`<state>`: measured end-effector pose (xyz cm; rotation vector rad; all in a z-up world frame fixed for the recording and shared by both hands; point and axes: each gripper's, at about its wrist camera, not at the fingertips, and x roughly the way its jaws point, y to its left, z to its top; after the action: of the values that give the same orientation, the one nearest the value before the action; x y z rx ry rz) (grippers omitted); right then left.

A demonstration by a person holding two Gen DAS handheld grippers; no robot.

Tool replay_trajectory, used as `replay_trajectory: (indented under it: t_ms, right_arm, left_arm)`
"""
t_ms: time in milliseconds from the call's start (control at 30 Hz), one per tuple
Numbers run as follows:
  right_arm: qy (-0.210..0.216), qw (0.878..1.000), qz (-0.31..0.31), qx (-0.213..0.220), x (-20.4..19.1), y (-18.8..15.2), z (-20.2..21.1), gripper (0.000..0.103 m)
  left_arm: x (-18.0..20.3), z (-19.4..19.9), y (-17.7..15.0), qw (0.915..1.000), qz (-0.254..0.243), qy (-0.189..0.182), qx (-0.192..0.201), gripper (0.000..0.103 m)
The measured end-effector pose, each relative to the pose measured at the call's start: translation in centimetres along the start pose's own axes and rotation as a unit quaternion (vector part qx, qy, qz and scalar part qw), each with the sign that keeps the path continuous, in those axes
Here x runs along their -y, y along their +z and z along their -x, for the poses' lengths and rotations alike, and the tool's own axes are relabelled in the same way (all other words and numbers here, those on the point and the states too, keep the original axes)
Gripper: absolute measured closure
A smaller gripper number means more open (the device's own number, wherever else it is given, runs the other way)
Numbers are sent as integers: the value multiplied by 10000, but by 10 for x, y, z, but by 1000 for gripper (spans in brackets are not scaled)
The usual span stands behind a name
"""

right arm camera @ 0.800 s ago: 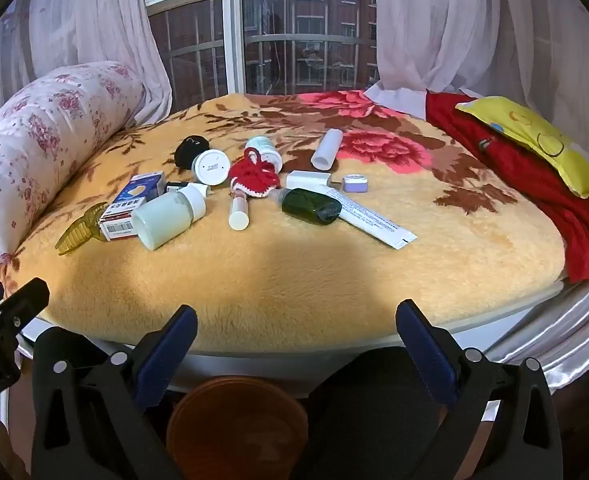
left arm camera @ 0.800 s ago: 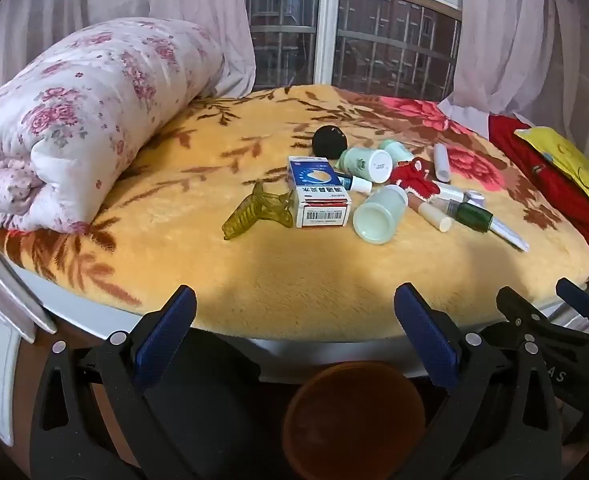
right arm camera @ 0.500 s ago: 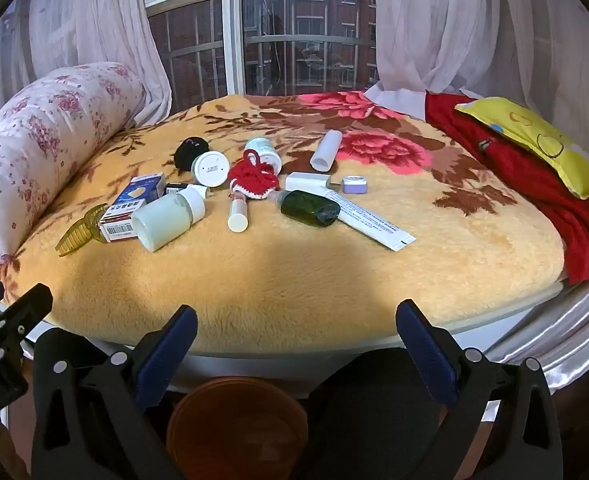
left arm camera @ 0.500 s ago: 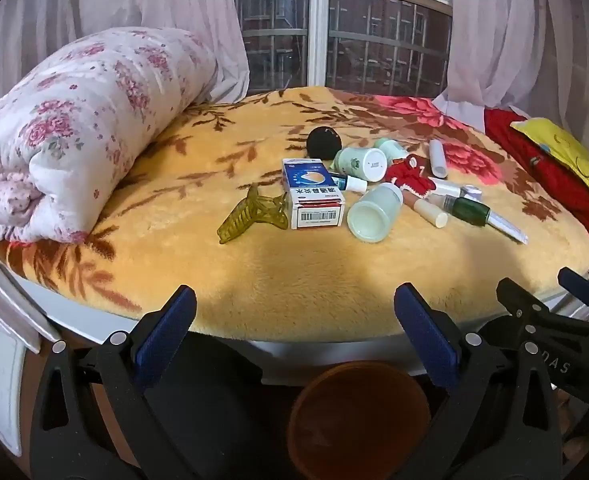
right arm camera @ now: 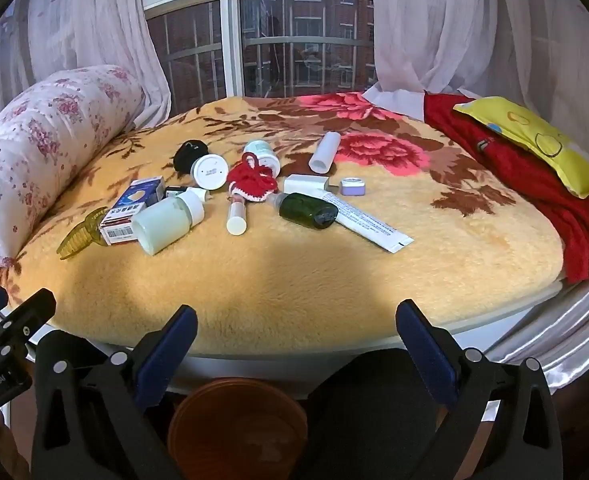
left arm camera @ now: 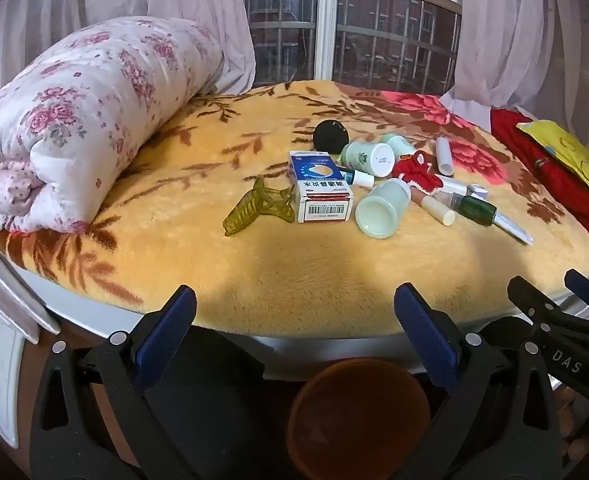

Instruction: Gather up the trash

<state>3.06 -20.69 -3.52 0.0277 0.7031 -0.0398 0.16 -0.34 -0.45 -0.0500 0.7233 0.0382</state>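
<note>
While both grippers, left [left arm camera: 294, 320] and right [right arm camera: 296, 330], hang wide and empty, the round brown plastic bin [left arm camera: 358, 416] waits beneath them, bottles [right arm camera: 308, 210] scattered ahead for dropping in.

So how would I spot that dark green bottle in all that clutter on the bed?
Start from the round bed with the fuzzy yellow flowered blanket and find the heap of small containers near its middle. On the heap's right side, the dark green plastic bottle lies on its side, beside the long white printed tube. It is the only dark, see-through green container; the other bottles are pale or white.
</note>
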Motion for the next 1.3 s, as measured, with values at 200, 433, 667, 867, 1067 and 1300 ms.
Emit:
replay_trajectory:
  t_ms: [200,433,667,867,1067,1300]
  right_arm:
    - [1,10000,2,-2,-1,1,3,5]
    - [-4,10000,43,-34,-4,1,4,5]
    - [21,10000,-15,-57,-1,0,-1,5]
    - [19,10000,19,-57,0,0,0,5]
    - [14,10000,20,-45,-1,0,1,5]
    - [18,10000,9,-43,0,0,1,5]
  left_arm:
    - [1,-1,-2,10000,-25,-1,-19,6]
    - [0,-2,-3,10000,-9,-8,-47,6]
    - [-2,-2,-4,10000,-4,-30,-82,6]
    - [-4,-3,-3,9999,10,-25,-103,6]
    - [-3,-3,-3,9999,-15,-20,-101,6]
    - [-3,-3,-4,9999,15,-28,-121,6]
